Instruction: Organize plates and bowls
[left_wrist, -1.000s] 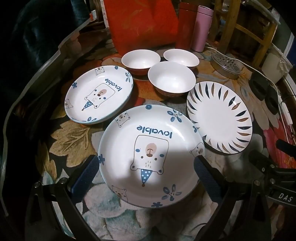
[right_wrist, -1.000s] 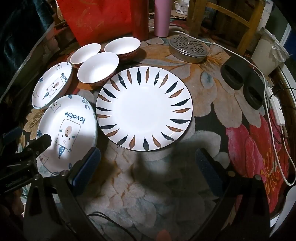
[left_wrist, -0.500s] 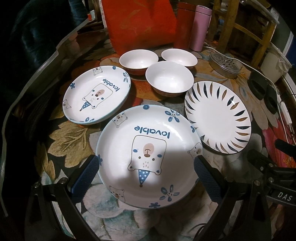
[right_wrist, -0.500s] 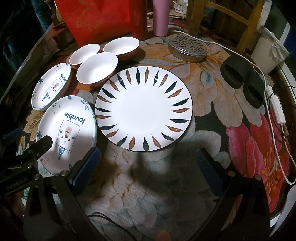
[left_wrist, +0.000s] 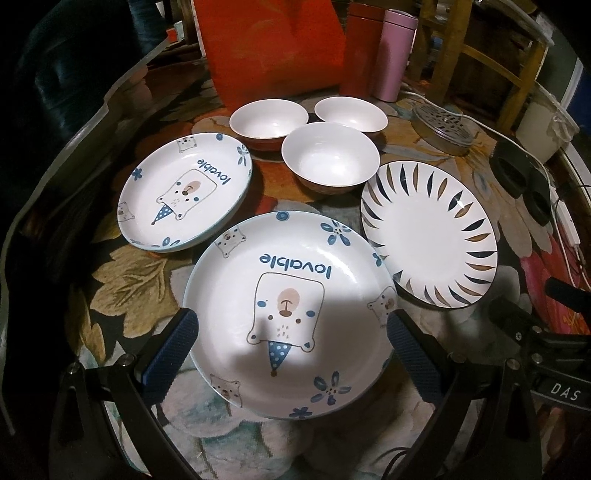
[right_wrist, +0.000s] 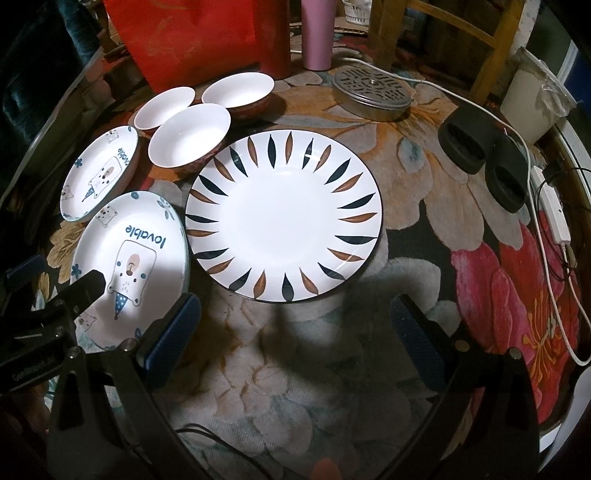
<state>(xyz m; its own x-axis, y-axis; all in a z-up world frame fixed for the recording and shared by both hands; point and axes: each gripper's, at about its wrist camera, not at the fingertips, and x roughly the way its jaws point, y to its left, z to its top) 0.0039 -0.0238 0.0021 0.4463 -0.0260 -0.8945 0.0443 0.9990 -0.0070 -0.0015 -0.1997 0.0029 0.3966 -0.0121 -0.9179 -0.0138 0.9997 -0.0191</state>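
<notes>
Two white "lovable" bear plates lie on the floral table: a near one (left_wrist: 288, 314) and a far left one (left_wrist: 184, 192). A leaf-rimmed plate (left_wrist: 428, 232) lies to the right, also in the right wrist view (right_wrist: 284, 218). Three white bowls (left_wrist: 330, 158) stand behind. My left gripper (left_wrist: 291, 354) is open, its fingers on either side of the near bear plate, above it. My right gripper (right_wrist: 295, 336) is open and empty, just short of the leaf plate's near rim.
A red bag (left_wrist: 273, 48), a red flask (left_wrist: 360, 55) and a pink flask (left_wrist: 395, 51) stand at the back. A perforated metal tin (right_wrist: 371, 92), two black holders (right_wrist: 484, 158) and a white power strip with cables (right_wrist: 554, 210) lie on the right.
Both grippers have crept slightly forward and down toward the plates. Nothing on the table has moved.
</notes>
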